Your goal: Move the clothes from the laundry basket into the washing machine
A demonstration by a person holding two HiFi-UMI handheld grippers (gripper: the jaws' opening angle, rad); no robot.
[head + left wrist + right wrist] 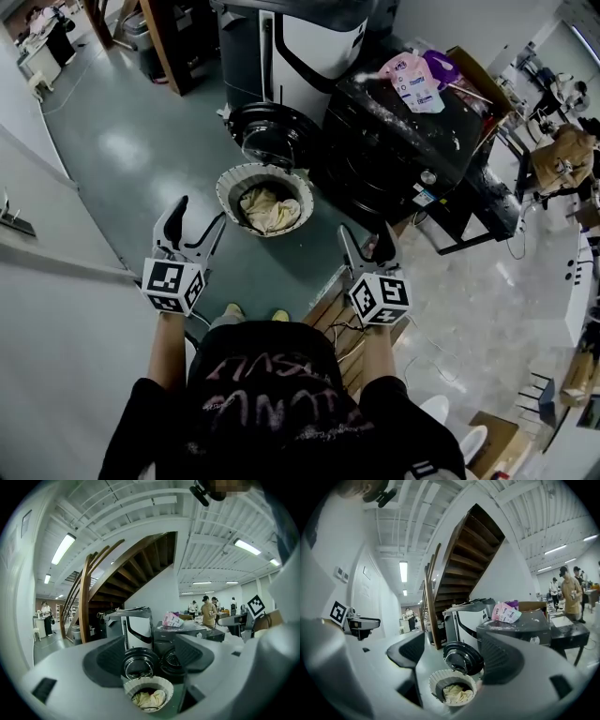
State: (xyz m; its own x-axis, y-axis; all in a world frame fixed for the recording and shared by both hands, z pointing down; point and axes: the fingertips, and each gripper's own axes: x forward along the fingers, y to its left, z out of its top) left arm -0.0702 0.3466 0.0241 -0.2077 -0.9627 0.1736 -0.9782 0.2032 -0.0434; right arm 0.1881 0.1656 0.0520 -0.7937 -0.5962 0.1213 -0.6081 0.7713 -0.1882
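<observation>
The task looks unstarted: the clothes (267, 208) all lie in the basket (231, 184) on the floor, just before the washer's (394, 141) open door (272, 131). The left gripper (200, 216) and right gripper (366, 236) hover short of it, jaws wide and empty.

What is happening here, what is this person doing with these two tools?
A person stands before a laundry basket on the floor, with a left gripper and a right gripper held out toward it. Both have open, empty jaws. Cream clothes lie in the basket; the washing machine behind it has its door open. Nothing is picked up yet.
</observation>
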